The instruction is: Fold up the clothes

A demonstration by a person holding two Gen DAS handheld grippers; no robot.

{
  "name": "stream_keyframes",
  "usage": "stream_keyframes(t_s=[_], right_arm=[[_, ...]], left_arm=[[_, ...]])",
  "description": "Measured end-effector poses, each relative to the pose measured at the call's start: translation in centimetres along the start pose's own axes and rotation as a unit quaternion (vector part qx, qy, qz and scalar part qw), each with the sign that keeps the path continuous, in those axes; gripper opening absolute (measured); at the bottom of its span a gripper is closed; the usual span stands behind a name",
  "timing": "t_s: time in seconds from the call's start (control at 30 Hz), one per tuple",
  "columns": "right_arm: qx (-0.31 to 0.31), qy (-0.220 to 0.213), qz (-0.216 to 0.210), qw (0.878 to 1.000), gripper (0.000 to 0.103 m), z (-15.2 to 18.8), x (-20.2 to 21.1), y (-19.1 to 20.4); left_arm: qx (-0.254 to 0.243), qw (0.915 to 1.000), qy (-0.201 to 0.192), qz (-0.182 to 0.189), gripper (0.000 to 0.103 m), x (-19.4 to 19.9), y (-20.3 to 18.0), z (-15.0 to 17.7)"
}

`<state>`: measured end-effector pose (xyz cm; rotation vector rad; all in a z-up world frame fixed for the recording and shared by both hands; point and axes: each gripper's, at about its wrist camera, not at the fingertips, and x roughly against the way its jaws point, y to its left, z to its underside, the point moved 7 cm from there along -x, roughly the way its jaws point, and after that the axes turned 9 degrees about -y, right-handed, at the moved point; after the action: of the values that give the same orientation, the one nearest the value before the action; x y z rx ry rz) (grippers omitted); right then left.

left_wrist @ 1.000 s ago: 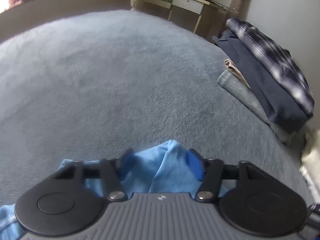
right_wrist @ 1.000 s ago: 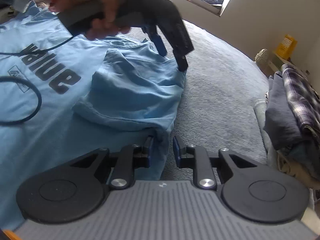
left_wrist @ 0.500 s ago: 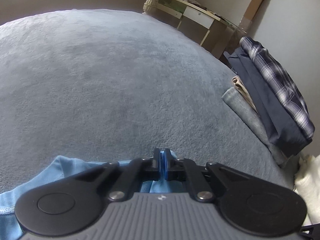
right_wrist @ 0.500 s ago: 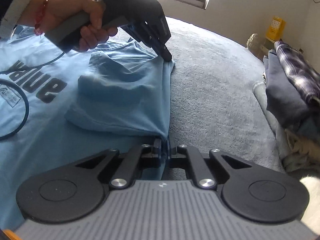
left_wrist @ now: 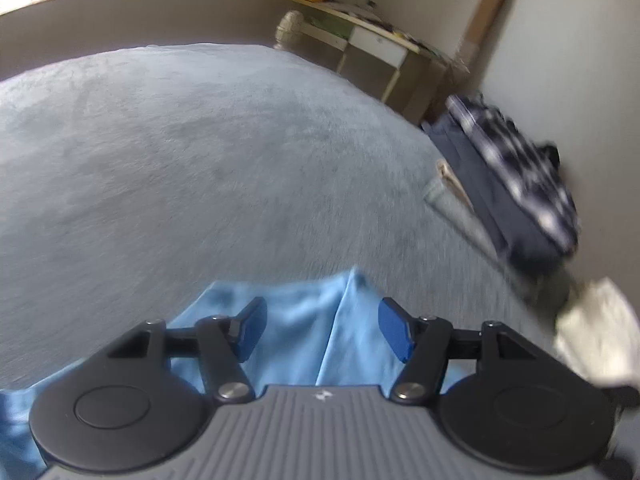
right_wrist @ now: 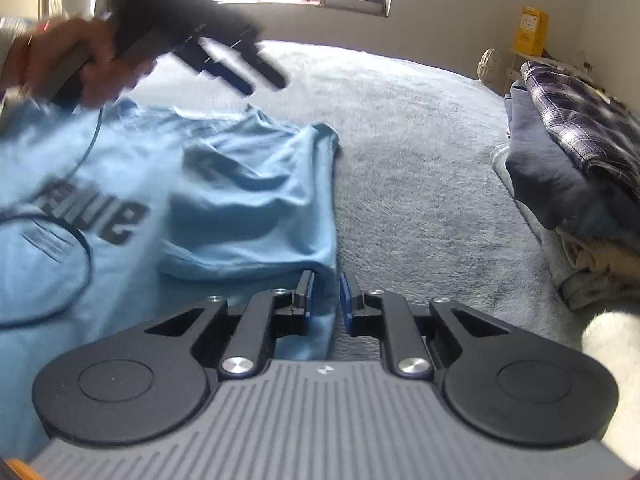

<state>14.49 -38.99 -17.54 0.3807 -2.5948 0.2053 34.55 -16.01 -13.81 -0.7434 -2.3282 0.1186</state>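
The left gripper (left_wrist: 320, 328) opens above the blue shirt (right_wrist: 248, 200), gripping nothing; the right gripper (right_wrist: 326, 296) is opening narrowly astride its edge, probably releasing the fold.

I am working in a home bedroom: grey plush bed cover (right_wrist: 420, 168), stack of folded clothes (right_wrist: 568, 168) against the wall, small wooden desk (left_wrist: 384, 40) with a white drawer, sunlit windowsill (right_wrist: 304, 0) holding oddments.

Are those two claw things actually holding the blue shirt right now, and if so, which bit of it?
Neither holds it. The left gripper is opening above the light blue T-shirt, pads clear. The right gripper is opening too, its pads apart at the shirt's side edge.
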Motion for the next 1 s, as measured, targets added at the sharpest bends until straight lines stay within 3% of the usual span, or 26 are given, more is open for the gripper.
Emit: stream_keyframes(t_s=[0.13, 0.23, 0.47, 0.7, 0.93, 1.0], right_arm=[[-0.021, -0.011, -0.02, 1.0, 0.013, -1.2, 0.5, 0.9], [-0.025, -0.02, -0.054, 0.998, 0.013, -2.6, 0.3, 2.6], [0.068, -0.001, -0.117, 0.991, 0.014, -3.8, -2.5, 9.2], [0.137, 0.024, -0.1, 0.985, 0.021, -2.9, -4.3, 12.0], [0.238, -0.013, -0.065, 0.969, 0.029, -4.3, -5.7, 13.6], [0.258, -0.006, -0.063, 0.964, 0.034, -4.2, -6.6, 13.9]], left_arm=[[-0.048, 0.9988, 0.012, -0.008, 0.062, 1.7, -0.4, 2.3], [-0.03, 0.9991, 0.028, -0.009, 0.06, 2.0, 0.2, 3.6], [-0.035, 0.9985, 0.033, -0.027, 0.06, 2.9, 1.0, 5.1], [-0.036, 0.9979, 0.038, -0.038, 0.06, 4.0, 2.0, 6.2], [-0.052, 0.9972, 0.039, -0.039, 0.06, 4.1, 2.1, 6.8], [-0.058, 0.9969, 0.04, -0.035, 0.06, 4.1, 1.9, 7.0]])
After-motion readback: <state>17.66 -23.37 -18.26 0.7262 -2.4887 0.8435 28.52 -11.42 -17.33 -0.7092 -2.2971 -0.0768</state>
